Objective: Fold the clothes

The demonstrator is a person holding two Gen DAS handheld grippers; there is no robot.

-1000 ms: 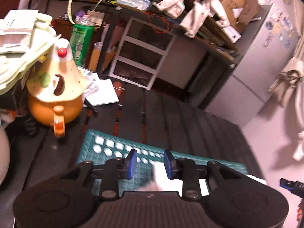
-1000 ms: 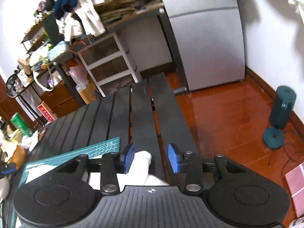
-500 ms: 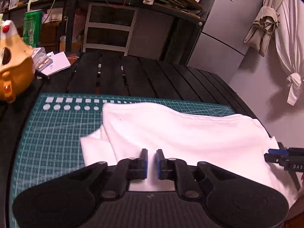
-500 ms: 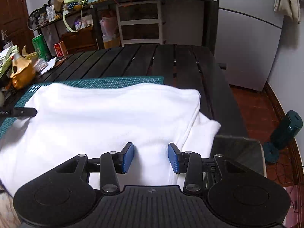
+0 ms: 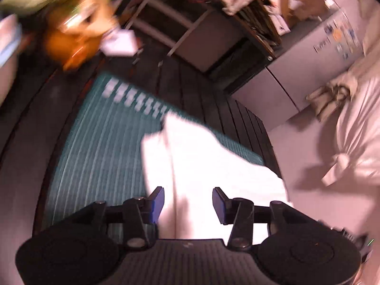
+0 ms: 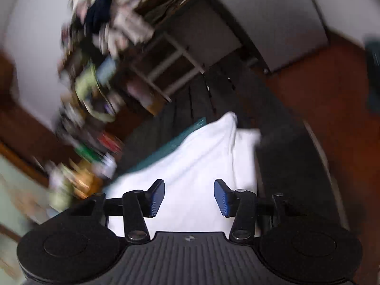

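Opening left gripper (image 5: pixel 187 201) over white garment (image 5: pixel 201 161) on green mat (image 5: pixel 102 142), right gripper (image 6: pixel 188 194) opening likewise, its view showing red floor (image 6: pixel 320 99).

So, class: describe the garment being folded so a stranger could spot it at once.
Find the dark slatted table, then the green cutting mat on it. The white garment lies partly across that mat, the only plain white cloth on the tabletop.
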